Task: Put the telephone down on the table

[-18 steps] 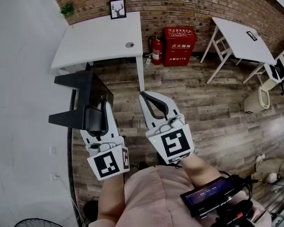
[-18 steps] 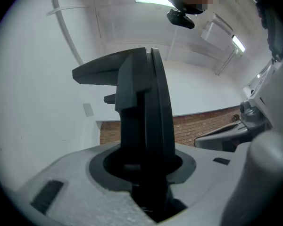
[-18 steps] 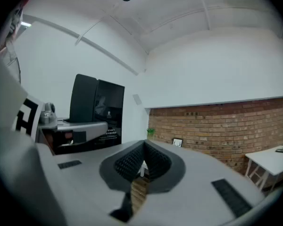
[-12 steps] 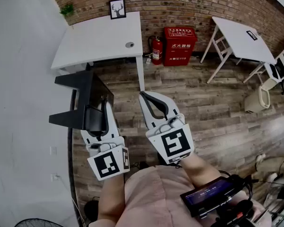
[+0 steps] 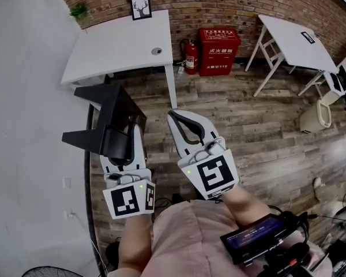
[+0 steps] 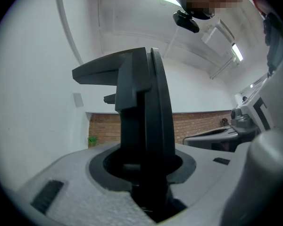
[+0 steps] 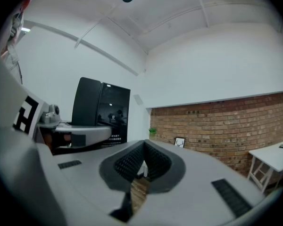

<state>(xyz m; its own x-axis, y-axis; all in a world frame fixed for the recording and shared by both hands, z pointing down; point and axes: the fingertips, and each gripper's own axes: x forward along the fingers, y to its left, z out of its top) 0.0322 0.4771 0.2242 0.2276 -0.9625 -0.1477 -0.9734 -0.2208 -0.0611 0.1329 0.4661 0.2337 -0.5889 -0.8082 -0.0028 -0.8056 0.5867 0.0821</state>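
Firmly clamped, telephone (image 6: 141, 117) between left gripper (image 5: 127, 149) fingers (image 6: 61, 192), jutting forward

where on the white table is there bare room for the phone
Almost all of the table is bare: the wide stretch from its left edge to the grommet near the right edge. Only the back edge by the frame is taken.

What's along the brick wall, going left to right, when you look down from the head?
plant → deer picture → fire extinguisher → red box → right-hand table
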